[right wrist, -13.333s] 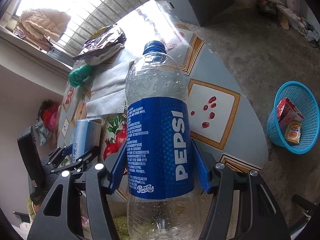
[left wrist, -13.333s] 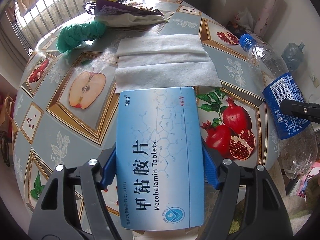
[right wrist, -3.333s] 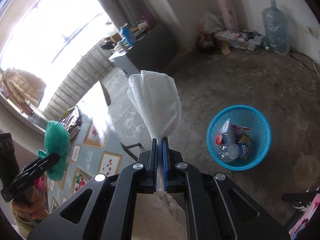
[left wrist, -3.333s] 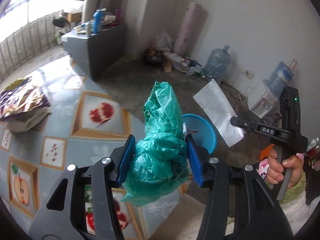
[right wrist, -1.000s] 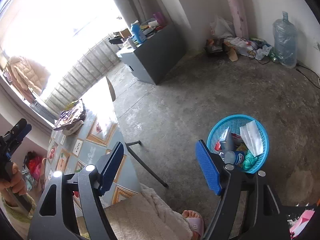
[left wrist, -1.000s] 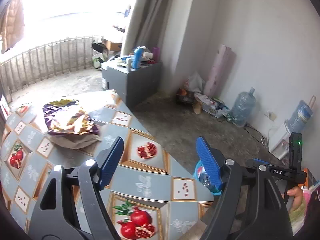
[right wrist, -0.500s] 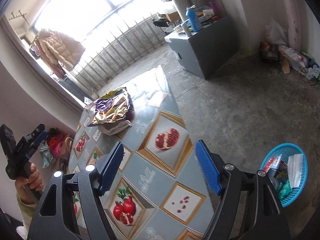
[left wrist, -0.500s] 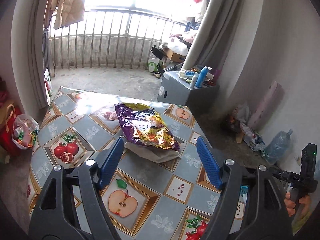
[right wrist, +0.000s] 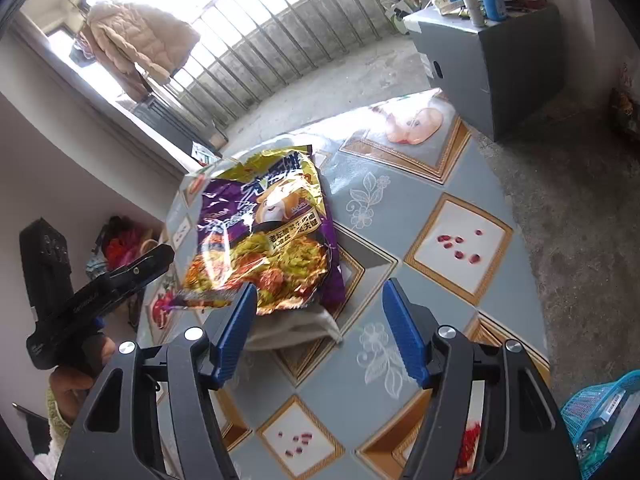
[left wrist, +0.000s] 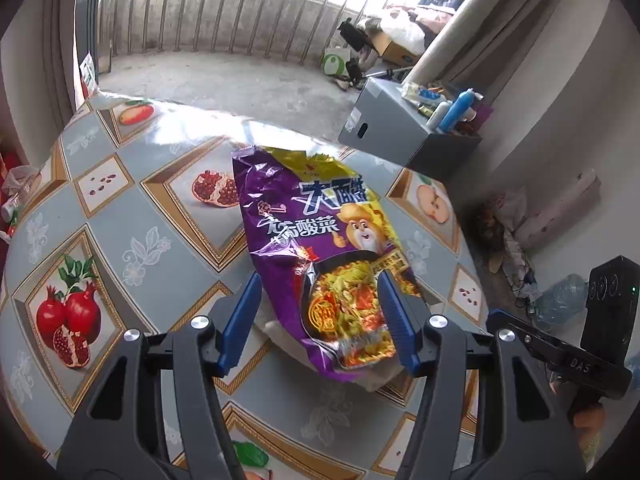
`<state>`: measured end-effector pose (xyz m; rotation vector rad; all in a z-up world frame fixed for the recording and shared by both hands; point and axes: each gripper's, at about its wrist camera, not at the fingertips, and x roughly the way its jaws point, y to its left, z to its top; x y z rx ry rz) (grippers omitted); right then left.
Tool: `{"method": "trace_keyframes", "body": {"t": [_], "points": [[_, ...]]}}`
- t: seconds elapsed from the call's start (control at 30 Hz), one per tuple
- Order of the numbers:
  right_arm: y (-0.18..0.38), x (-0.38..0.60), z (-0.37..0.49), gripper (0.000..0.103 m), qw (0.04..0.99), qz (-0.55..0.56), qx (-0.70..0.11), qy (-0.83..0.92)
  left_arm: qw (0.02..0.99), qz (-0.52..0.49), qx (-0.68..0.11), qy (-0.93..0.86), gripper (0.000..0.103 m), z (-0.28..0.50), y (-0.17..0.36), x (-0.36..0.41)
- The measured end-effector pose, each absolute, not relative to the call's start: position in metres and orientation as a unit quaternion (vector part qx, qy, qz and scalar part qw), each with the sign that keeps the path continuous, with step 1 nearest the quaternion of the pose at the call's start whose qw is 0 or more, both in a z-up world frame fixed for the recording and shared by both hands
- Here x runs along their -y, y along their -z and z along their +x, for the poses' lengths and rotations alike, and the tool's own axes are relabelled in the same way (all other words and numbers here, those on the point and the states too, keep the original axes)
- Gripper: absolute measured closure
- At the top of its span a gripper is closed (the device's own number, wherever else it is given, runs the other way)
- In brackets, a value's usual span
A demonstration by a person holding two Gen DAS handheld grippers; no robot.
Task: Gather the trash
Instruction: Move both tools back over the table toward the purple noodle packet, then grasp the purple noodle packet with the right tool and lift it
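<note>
My left gripper (left wrist: 320,320) tilts downward, jaws closing, pads pressing nothing. My right gripper (right wrist: 320,332) does likewise.

Daylight floods in through the barred balcony window (left wrist: 240,12), blowing out there and glaring on the worktop (left wrist: 188,128) and foil noodle packet (right wrist: 260,240); fisheye bending darkens the corners.

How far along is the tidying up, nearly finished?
Close. The blue basket on the floor already holds trash. Both claws are empty and closing: the left claw frames the purple noodle wrapper, the right claw nears the pale bag beneath it. Those two still lie on the table.
</note>
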<state>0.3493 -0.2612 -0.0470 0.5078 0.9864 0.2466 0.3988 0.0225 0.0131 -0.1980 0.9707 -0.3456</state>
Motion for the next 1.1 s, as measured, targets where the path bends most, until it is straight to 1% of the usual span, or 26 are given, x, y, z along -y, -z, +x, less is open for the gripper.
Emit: {"method": "trace_keyframes", "body": {"t": [0.03,0.07,0.1,0.13,0.17,0.2,0.23,0.27,0.3,0.33,0.43,0.57,0.73,0.93,1.1], "points": [[0.057,0.255,0.362,0.047,0.839,0.235,-0.478,-0.111,0.862,-0.092,-0.472,0.159,0.047,0.405,-0.005,-0.020],[0.067,0.249,0.374,0.048,0.835,0.232,-0.487,-0.108,0.858,-0.089,-0.481,0.155,0.053,0.410,0.004,-0.018],[0.077,0.244,0.384,0.053,0.831,0.227,-0.496,-0.106,0.853,-0.087,-0.492,0.154,0.064,0.414,0.012,-0.016],[0.086,0.239,0.391,0.056,0.827,0.222,-0.506,-0.104,0.848,-0.084,-0.501,0.155,0.066,0.417,0.020,-0.014],[0.086,0.235,0.393,0.057,0.836,0.216,-0.492,-0.108,0.844,-0.080,-0.506,0.157,0.077,0.417,0.026,-0.013],[0.086,0.229,0.394,0.064,0.834,0.207,-0.498,-0.117,0.841,-0.073,-0.511,0.161,0.084,0.415,0.030,-0.010],[0.085,0.224,0.394,0.065,0.832,0.201,-0.503,-0.120,0.843,-0.061,-0.510,0.158,0.085,0.411,0.032,-0.008],[0.083,0.221,0.391,0.066,0.833,0.188,-0.508,-0.115,0.846,-0.049,-0.507,0.159,0.088,0.407,0.033,-0.005],[0.081,0.218,0.388,0.069,0.834,0.177,-0.510,-0.115,0.846,-0.035,-0.508,0.159,0.090,0.402,0.034,-0.003],[0.081,0.217,0.383,0.074,0.833,0.171,-0.514,-0.115,0.845,-0.028,-0.510,0.160,0.090,0.396,0.036,-0.002],[0.081,0.225,0.363,0.079,0.823,0.179,-0.525,-0.120,0.839,-0.032,-0.514,0.173,0.091,0.374,0.036,-0.005],[0.080,0.234,0.314,0.079,0.818,0.175,-0.533,-0.121,0.829,-0.021,-0.518,0.208,0.091,0.328,0.036,-0.002],[0.083,0.253,0.226,0.079,0.809,0.192,-0.544,-0.111,0.808,-0.009,-0.524,0.267,0.091,0.250,0.038,0.004],[0.088,0.273,0.115,0.079,0.787,0.263,-0.548,-0.108,0.790,0.022,-0.523,0.320,0.091,0.166,0.039,0.011],[0.099,0.277,0.050,0.078,0.768,0.326,-0.539,-0.117,0.787,0.046,-0.517,0.334,0.091,0.126,0.040,0.010]]}}
